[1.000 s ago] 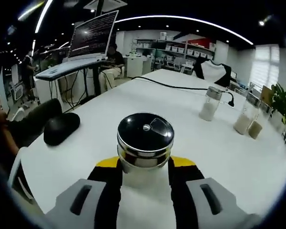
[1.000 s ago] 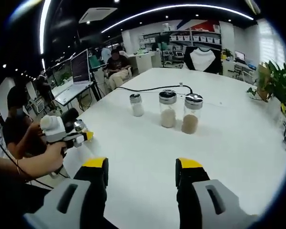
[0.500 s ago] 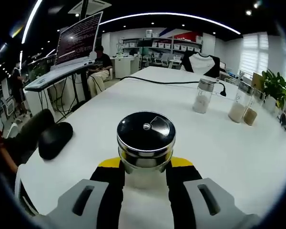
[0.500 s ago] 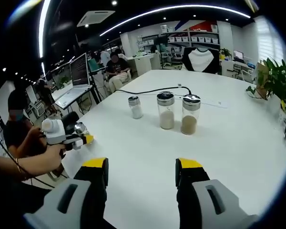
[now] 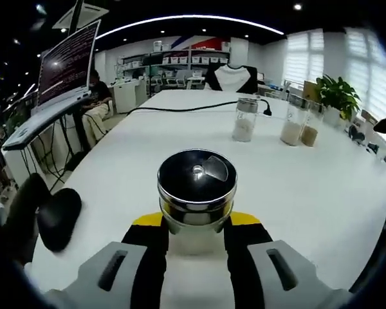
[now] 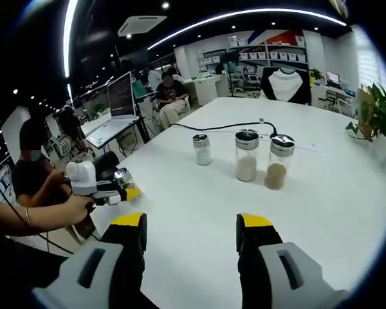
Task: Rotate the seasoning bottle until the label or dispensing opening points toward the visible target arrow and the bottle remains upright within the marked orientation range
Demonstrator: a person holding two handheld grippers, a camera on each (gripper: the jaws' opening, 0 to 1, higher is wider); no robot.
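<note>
1. The left gripper (image 5: 194, 235) has its yellow-tipped jaws closed on the seasoning bottle (image 5: 196, 193), which stands upright on the white table (image 5: 321, 193) near its edge.
2. The bottle's black lid (image 5: 197, 175) faces up, with a grey wedge-shaped flap to the right of its centre knob.
3. From the right gripper view, the same left gripper (image 6: 109, 191) sits at the table's left edge, held by a person's hand (image 6: 74, 207).
4. The right gripper (image 6: 192, 235) hangs above bare tabletop, its jaws apart with nothing between them.
5. Three more bottles (image 6: 246, 156) stand in a row farther along the table, a black cable (image 6: 219, 125) behind them.
6. A black mouse (image 5: 58, 217) lies left of the held bottle.
</note>
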